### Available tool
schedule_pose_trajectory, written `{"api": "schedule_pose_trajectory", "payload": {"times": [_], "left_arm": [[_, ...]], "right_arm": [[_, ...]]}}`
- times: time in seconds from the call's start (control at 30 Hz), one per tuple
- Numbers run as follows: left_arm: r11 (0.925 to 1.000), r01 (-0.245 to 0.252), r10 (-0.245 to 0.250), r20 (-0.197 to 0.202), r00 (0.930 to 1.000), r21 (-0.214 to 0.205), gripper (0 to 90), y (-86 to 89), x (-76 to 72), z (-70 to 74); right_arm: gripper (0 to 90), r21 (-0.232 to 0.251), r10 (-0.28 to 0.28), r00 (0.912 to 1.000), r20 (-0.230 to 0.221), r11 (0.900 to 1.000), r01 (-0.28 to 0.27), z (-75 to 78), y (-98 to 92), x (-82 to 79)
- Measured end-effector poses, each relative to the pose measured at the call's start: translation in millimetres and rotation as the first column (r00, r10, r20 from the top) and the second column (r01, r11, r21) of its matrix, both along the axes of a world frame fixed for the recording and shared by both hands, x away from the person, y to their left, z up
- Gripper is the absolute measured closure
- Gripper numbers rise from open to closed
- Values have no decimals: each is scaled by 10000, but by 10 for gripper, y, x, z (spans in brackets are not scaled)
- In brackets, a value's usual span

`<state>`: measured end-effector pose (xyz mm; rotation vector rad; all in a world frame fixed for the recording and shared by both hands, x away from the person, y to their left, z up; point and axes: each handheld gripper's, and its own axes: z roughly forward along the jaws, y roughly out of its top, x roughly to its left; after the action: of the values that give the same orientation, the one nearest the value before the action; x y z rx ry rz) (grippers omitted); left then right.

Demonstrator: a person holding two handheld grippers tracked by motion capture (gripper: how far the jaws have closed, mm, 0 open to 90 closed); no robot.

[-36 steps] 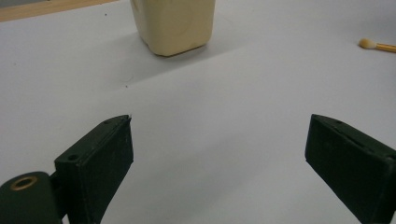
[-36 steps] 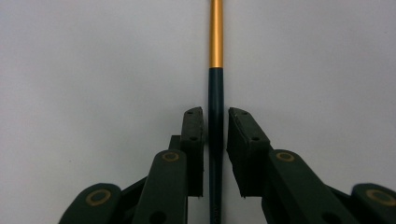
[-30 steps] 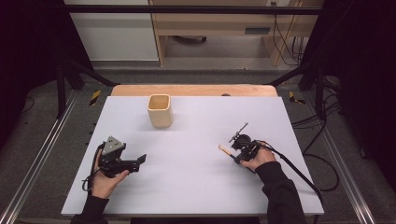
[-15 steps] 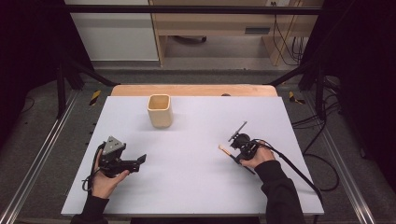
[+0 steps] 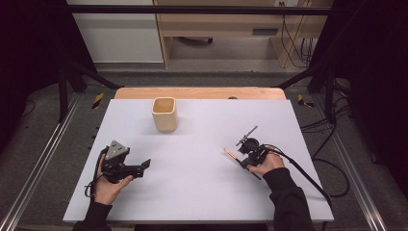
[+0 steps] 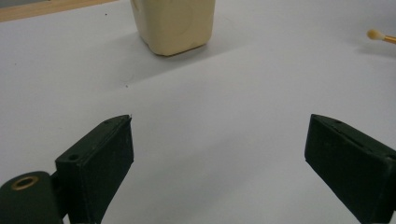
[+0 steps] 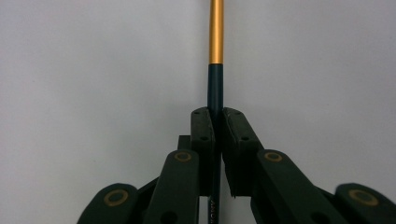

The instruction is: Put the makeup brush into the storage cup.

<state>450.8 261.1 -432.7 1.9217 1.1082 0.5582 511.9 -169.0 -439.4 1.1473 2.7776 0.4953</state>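
The right gripper has its jaws clamped on a slim makeup brush. In the right gripper view the dark handle sits pinched between the two pads, with the gold ferrule running on beyond them. In the high view the brush's pale tip pokes out toward the left of that gripper, near the right edge of the table and about midway between its front and back edges. Whether the brush is lifted clear of the surface or lies on it is hard to judge from above; it looks low and close to flat.

The left gripper rests near the front left corner, its jaws spread wide with nothing between them.

A cream square cup stands upright and apparently empty near the back edge, left of centre, well apart from both grippers.

So the pick-up looks done: the brush is secured. What probably remains is the carry across the table toward the back, tipping the brush upright over the cup's mouth, and letting it drop in. The left gripper has no part in it so far.
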Motion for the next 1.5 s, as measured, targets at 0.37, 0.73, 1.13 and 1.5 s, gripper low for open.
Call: {"api": "schedule_pose_trajectory", "payload": {"times": [0.37, 0.73, 1.13, 1.5], "left_arm": [[9999, 54, -55, -32, 10000, -134, 75, -21, -6, -2], [9994, 117, -119, -64, 9999, -322, 75, -81, -16, -22], [9974, 148, -142, 103, 9998, -701, 72, -153, -53, 4], [9903, 63, -8, 398, 9992, -1387, 75, -227, -88, 70]], "right_arm": [[833, 1081, -22, 9960, 898, 9941, -76, 162, -48, -140], [833, 2303, -233, 9784, 2052, 9728, -251, 228, -80, -307], [833, 3569, -664, 9551, 2887, 9332, -430, 204, -102, -408], [833, 4940, -992, 9373, 3341, 8654, -845, 278, -95, -455]]}}
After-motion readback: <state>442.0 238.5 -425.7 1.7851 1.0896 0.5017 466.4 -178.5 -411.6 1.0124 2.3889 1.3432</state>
